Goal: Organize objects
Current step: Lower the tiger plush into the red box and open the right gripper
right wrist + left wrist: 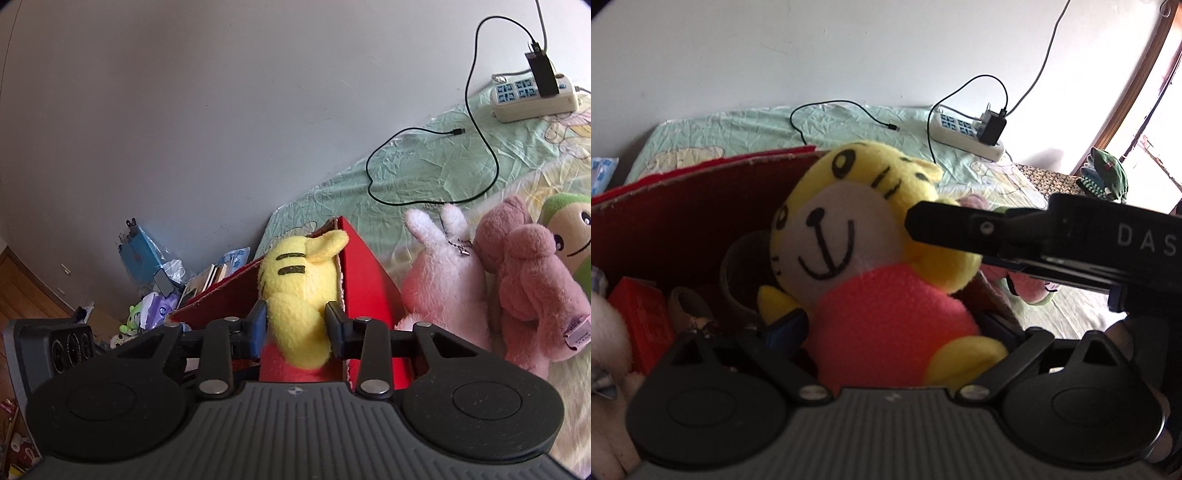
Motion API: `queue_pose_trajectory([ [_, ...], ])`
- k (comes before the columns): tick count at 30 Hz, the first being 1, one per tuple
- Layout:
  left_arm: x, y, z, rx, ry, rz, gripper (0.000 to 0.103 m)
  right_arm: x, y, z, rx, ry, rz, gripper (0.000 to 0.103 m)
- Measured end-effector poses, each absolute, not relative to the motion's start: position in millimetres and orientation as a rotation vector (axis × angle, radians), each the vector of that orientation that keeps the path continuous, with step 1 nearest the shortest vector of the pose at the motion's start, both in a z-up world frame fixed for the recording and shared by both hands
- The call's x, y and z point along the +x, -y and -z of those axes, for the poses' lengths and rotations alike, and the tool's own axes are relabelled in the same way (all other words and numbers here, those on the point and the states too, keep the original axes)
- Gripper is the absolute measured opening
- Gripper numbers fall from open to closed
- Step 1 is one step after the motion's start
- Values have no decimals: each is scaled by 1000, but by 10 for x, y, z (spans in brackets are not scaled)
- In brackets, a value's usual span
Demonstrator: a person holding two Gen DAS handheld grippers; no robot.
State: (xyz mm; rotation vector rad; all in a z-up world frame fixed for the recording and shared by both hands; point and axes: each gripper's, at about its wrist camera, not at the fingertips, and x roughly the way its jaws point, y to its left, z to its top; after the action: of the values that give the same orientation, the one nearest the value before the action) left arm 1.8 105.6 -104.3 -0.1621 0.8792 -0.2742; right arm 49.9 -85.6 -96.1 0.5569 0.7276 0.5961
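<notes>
Yellow tiger plush (295, 291) going into the red box (365, 288)
Both tongs, left (890, 328) and right (295, 325), pinch it; next, lower and let go

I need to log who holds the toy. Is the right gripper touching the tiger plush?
Touching. The right wrist view shows the right gripper with both fingers pressed into the yellow head of the tiger plush.

White power strip (533, 96) with black charger (542, 74) on green sheet (424, 162); black cable (373, 166) coiled nearby.
</notes>
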Motion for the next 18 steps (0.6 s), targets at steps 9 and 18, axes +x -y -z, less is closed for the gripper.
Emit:
queue_pose_trajectory([
  [9,55,-985,1059,-126,-915,228,100,472,813,979,514,-716,-602,36],
  [18,95,-949,1077,-117,-947,194,102,473,837,993,520,-719,-598,32],
])
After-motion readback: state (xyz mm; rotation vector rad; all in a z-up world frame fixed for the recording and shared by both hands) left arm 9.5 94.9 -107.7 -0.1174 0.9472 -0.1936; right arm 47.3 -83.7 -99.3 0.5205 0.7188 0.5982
